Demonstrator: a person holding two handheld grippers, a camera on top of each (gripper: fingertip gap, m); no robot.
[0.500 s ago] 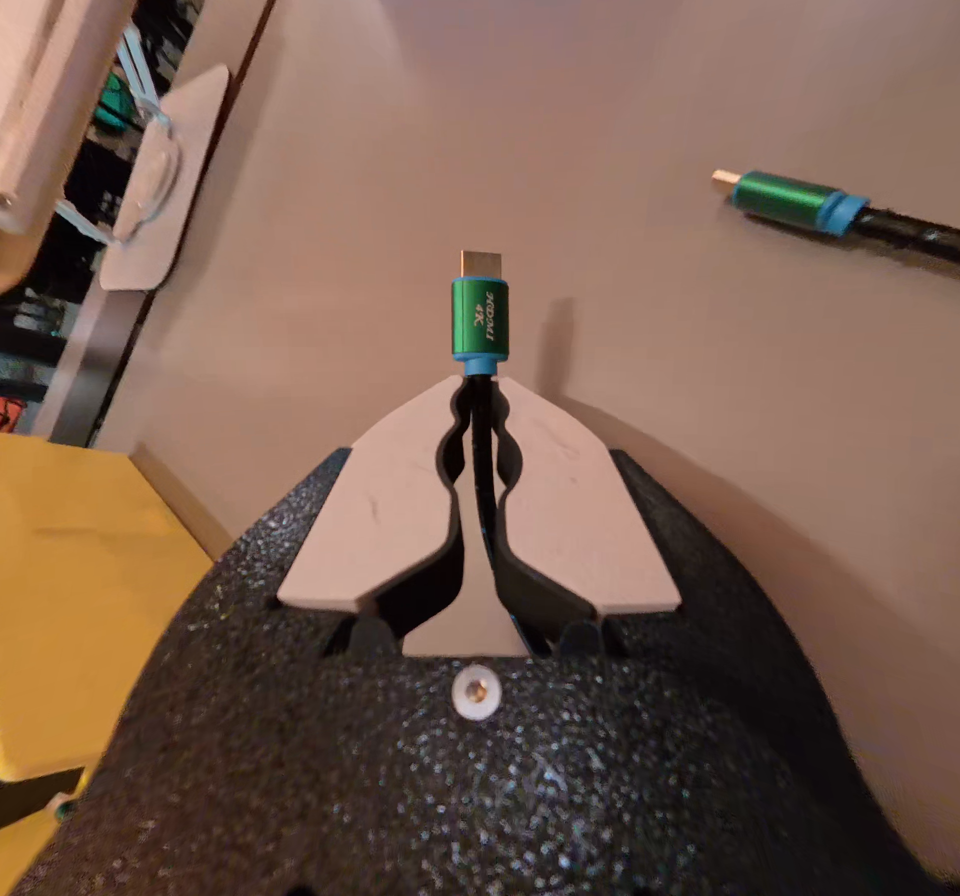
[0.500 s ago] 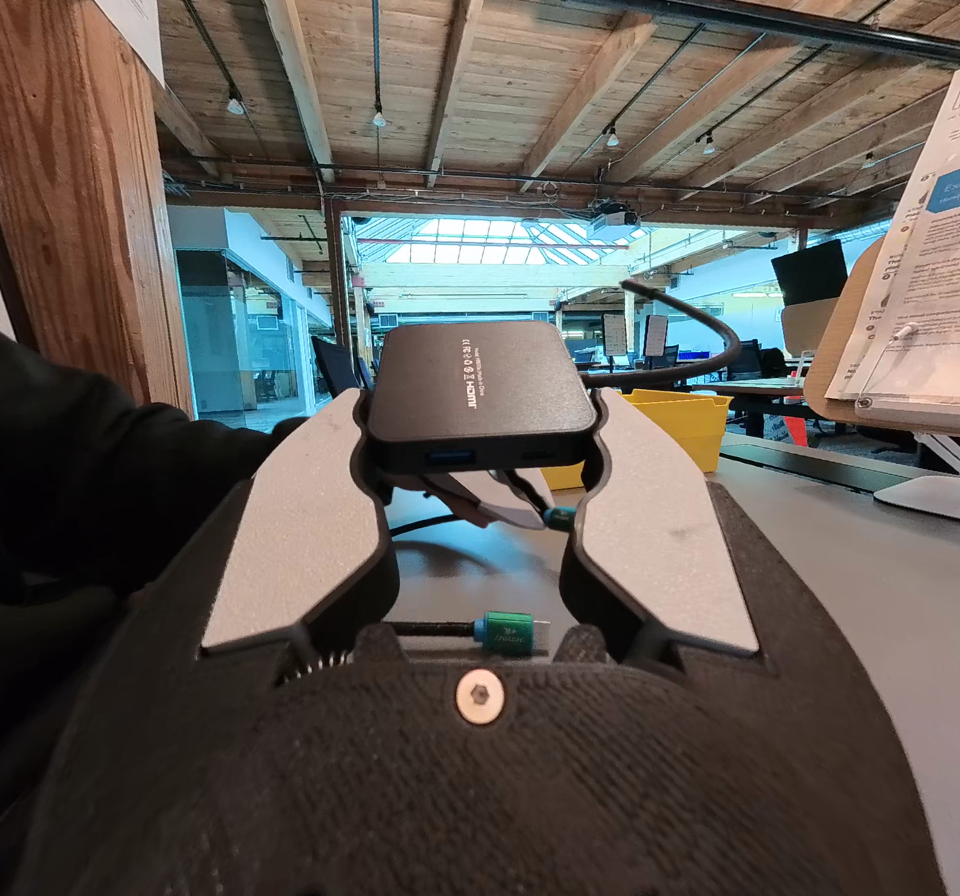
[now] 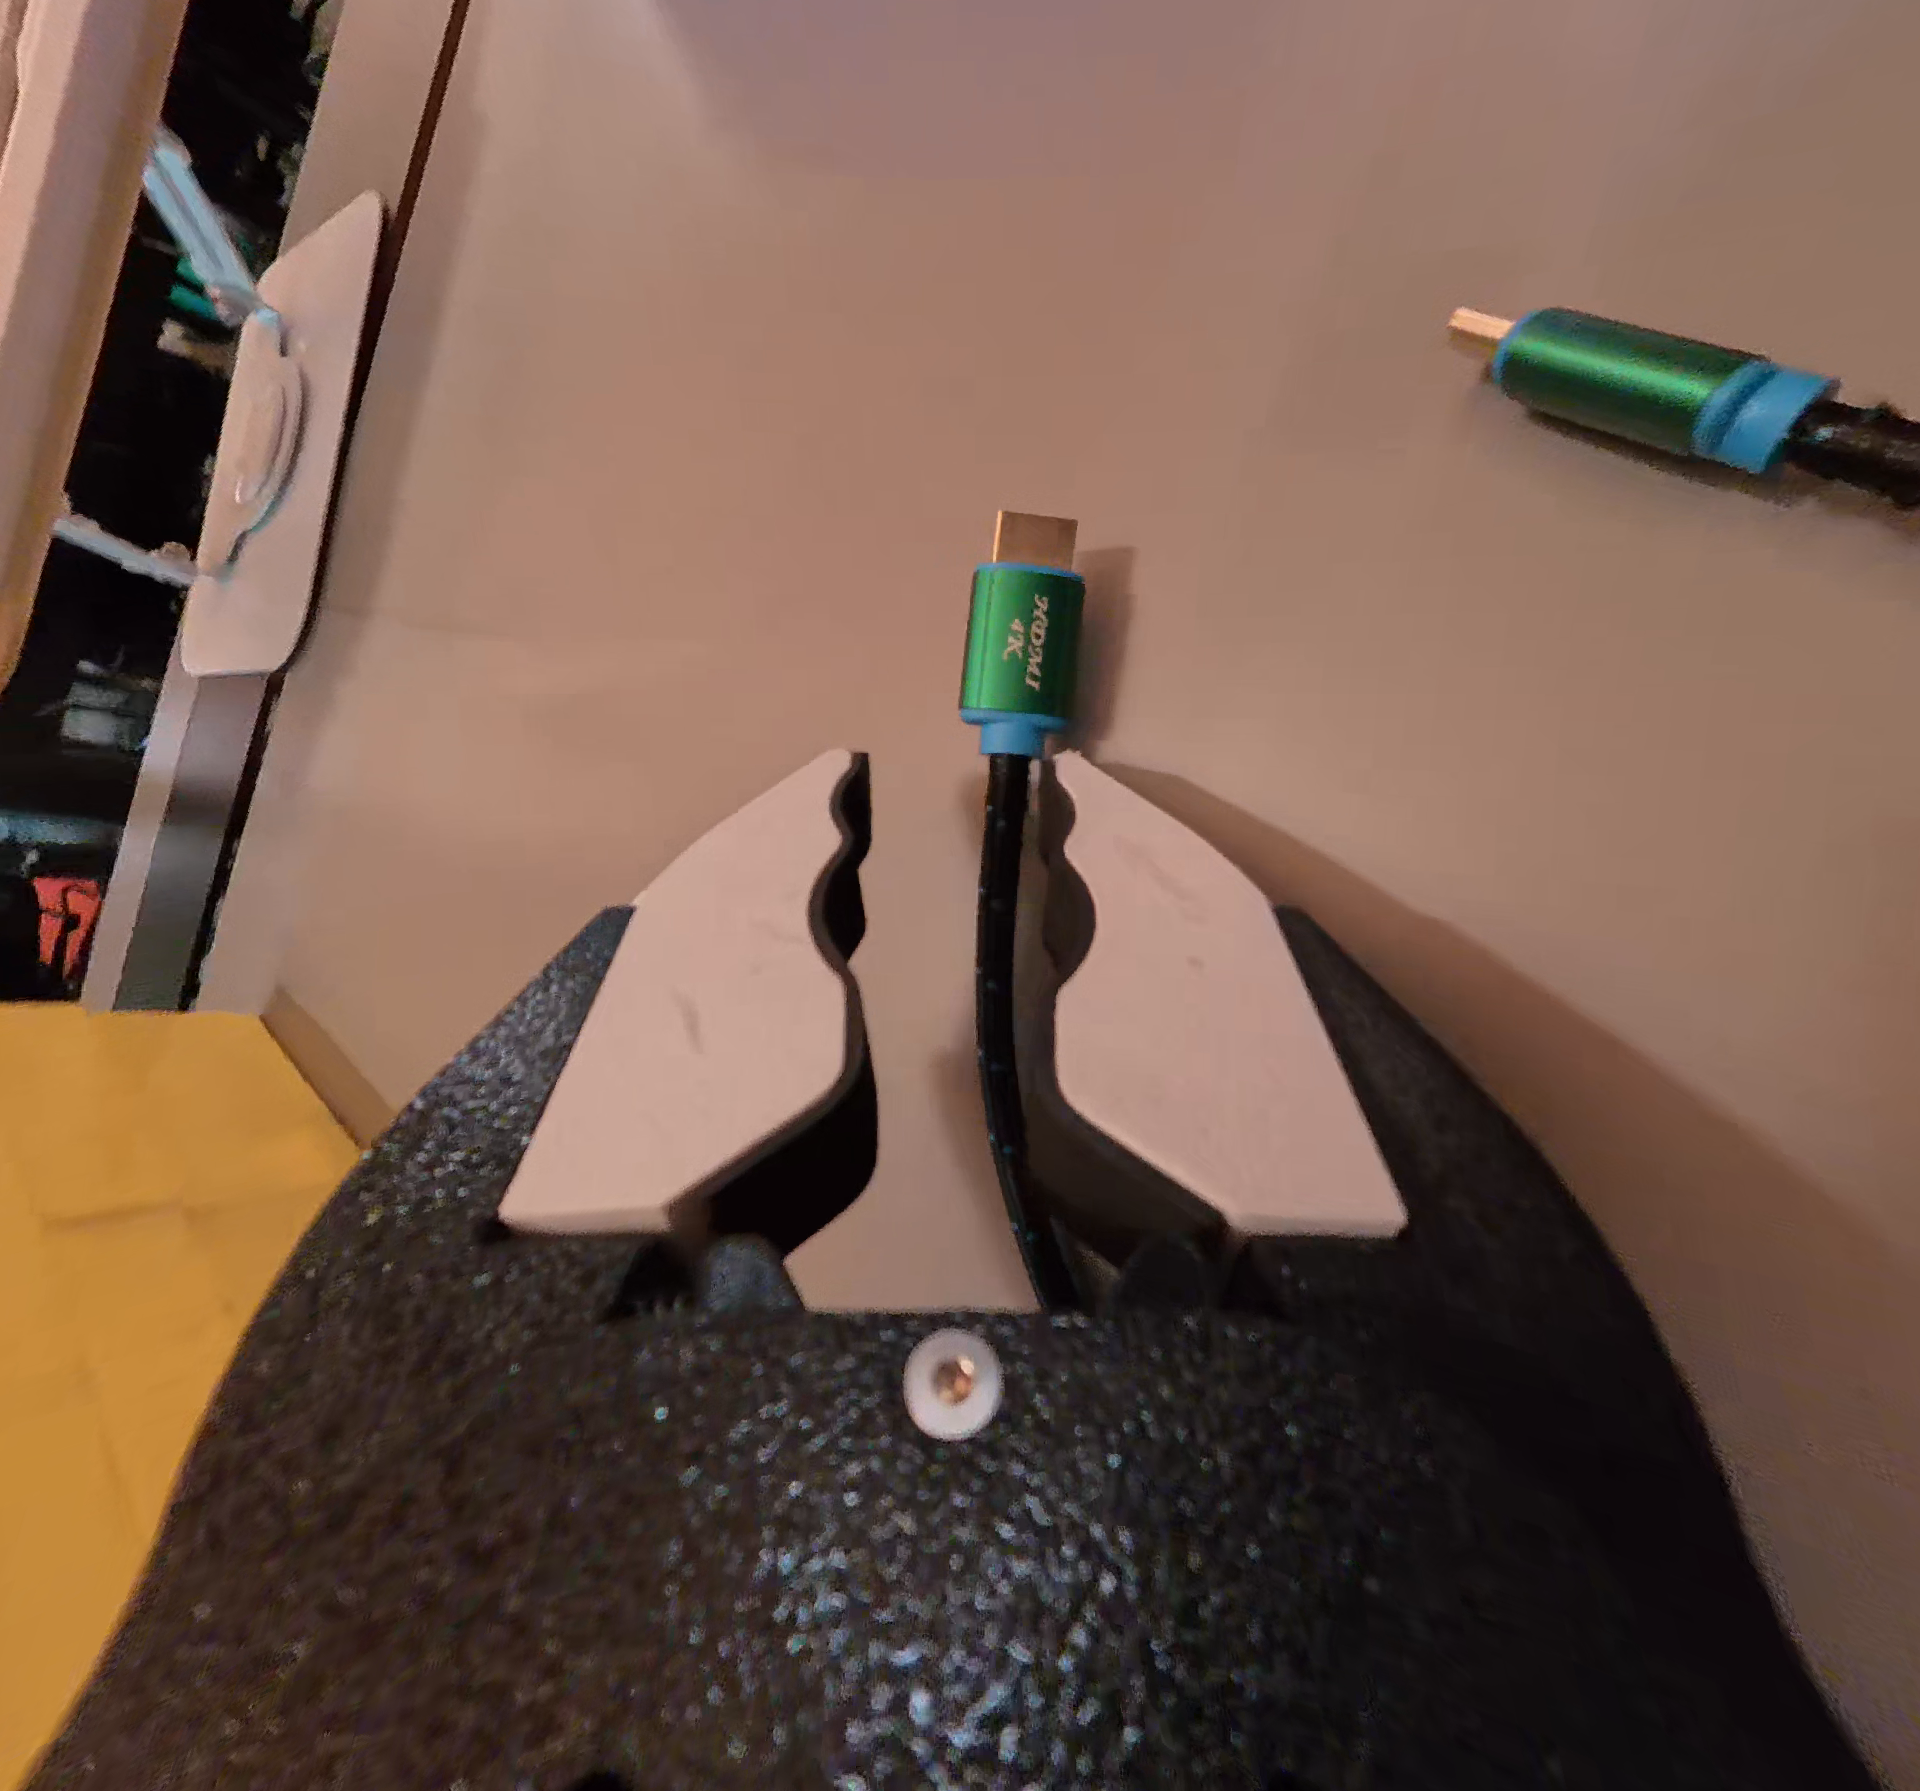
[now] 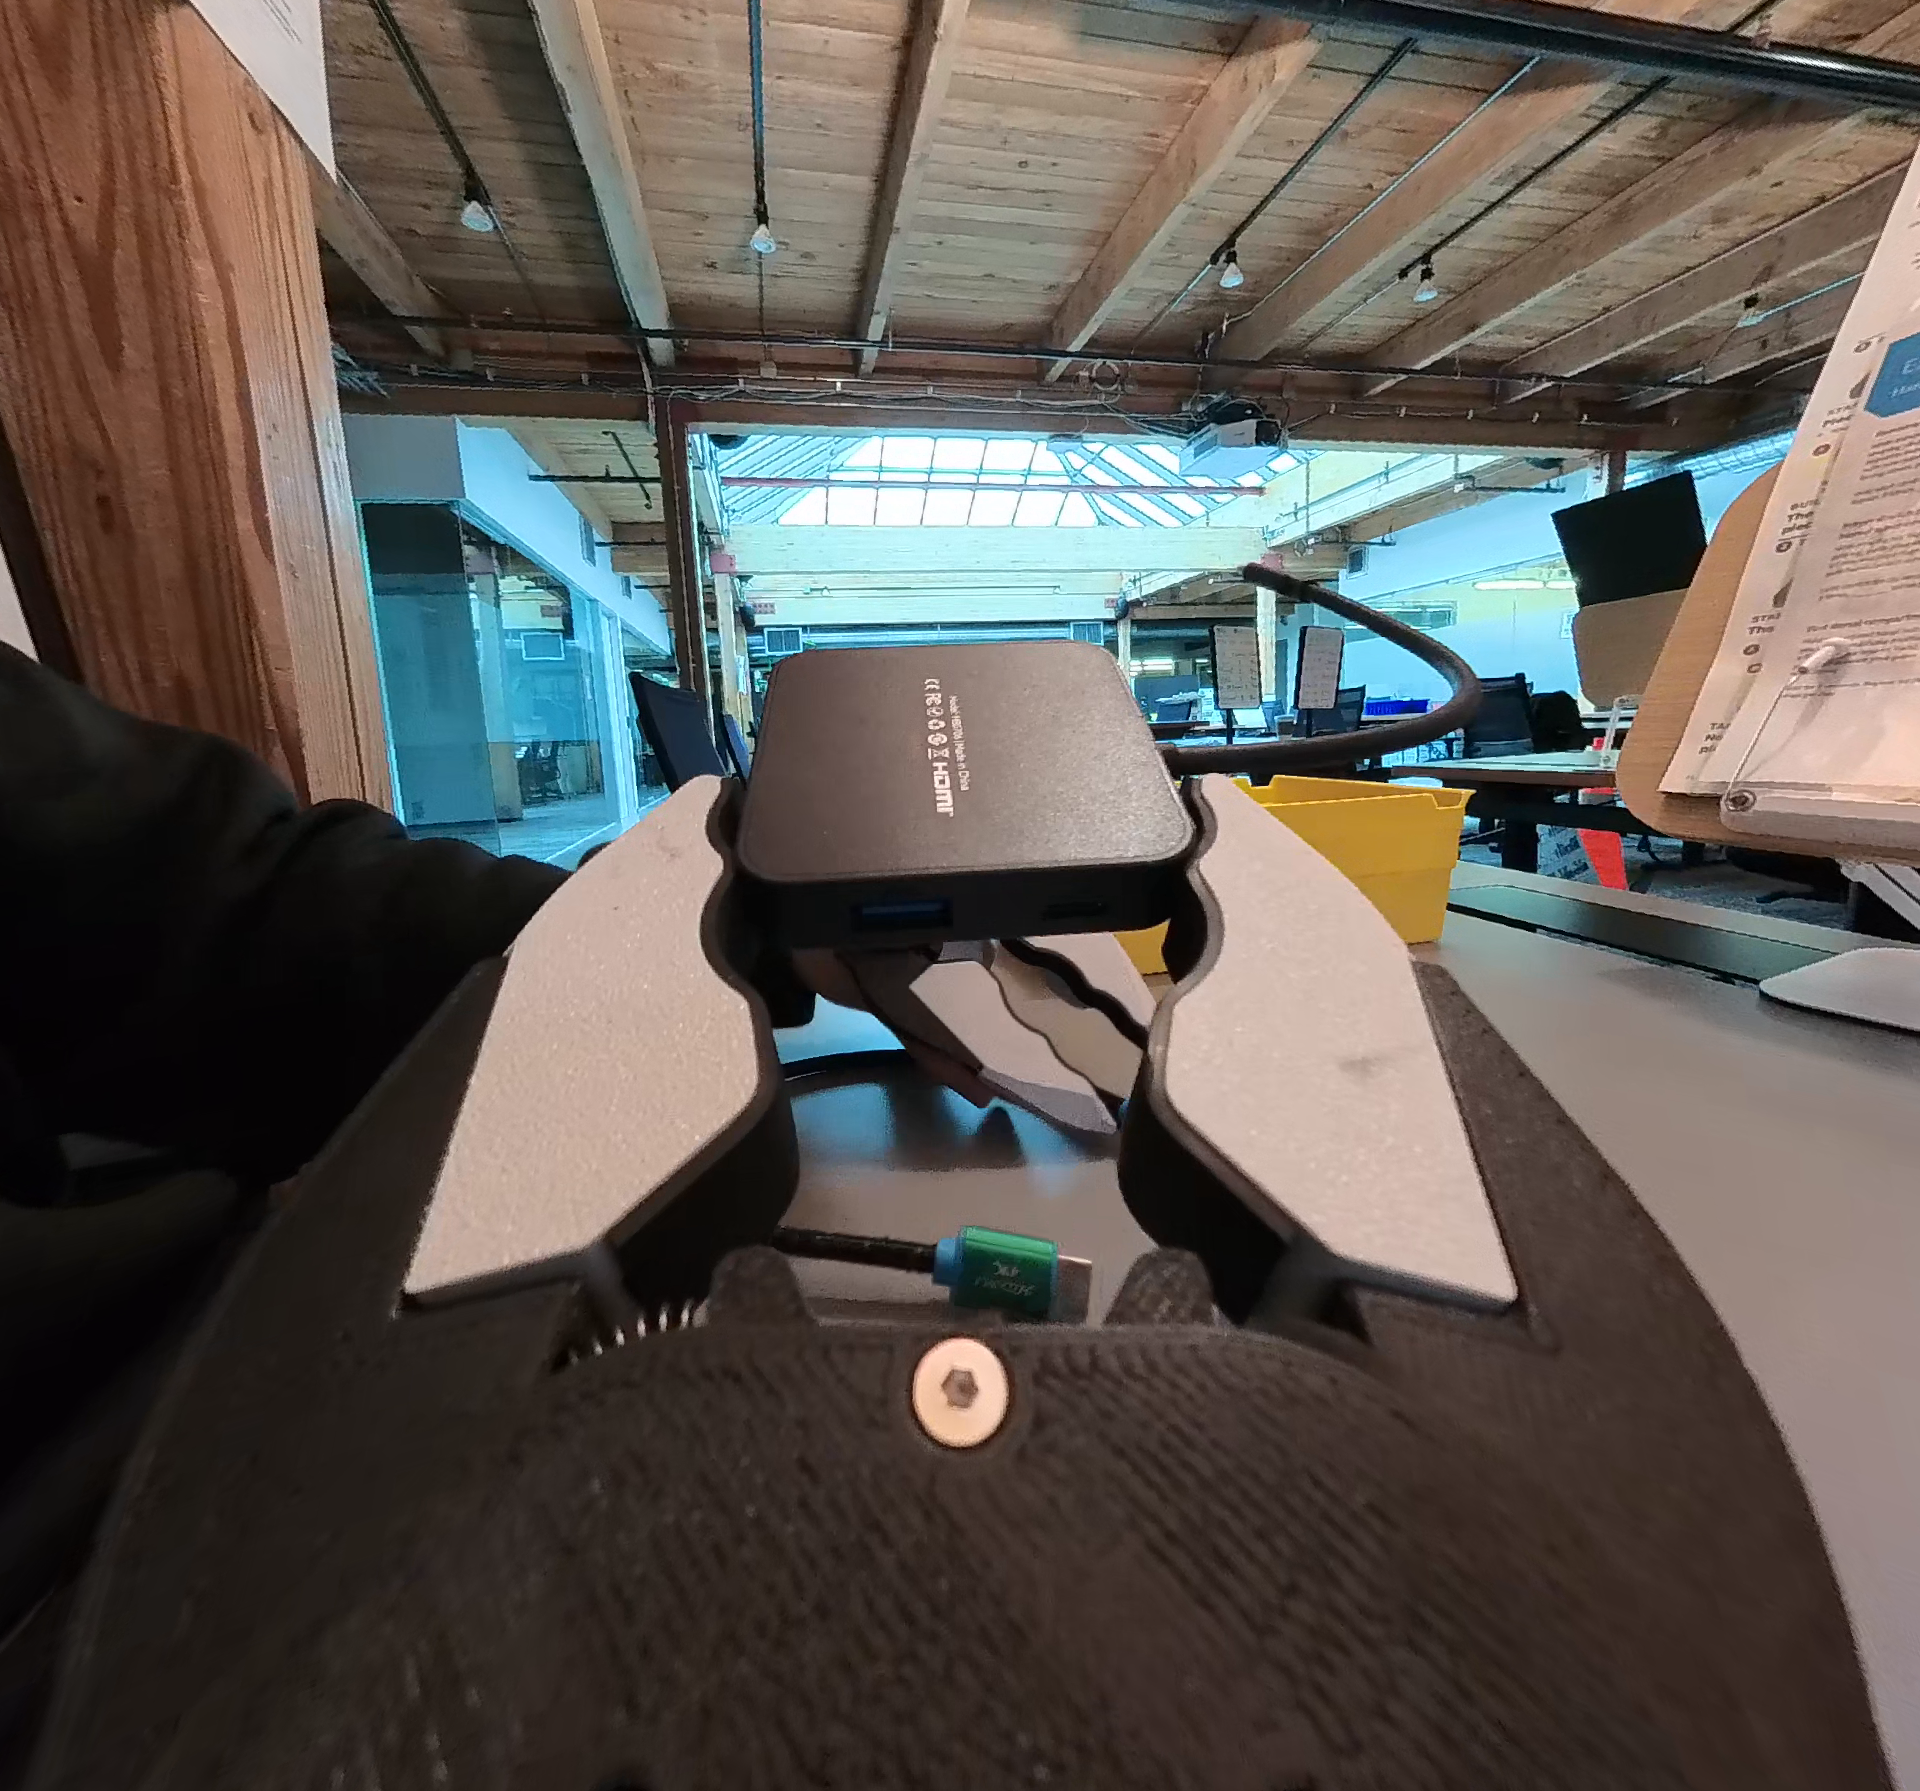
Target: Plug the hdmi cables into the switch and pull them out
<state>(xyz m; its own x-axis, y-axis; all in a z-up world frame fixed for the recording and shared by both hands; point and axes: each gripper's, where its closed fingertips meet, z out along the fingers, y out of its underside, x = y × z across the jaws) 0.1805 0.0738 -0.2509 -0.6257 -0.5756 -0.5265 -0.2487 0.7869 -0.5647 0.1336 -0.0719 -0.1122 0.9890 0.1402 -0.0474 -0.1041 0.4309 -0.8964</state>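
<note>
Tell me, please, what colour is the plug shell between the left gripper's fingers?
Metallic green with blue collars, clearest in the left wrist view: plug shell.

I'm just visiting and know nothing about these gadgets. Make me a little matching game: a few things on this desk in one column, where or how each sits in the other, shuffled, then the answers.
Things:
1. black switch
2. cable with upright green plug
3. second green plug
4. yellow bin

States:
A. lying loose on the table, off to the right
B. clamped between the right gripper's fingers
C. on the table behind the switch
D. running between the open fingers of the left gripper

Pairs: 1-B, 2-D, 3-A, 4-C
</note>
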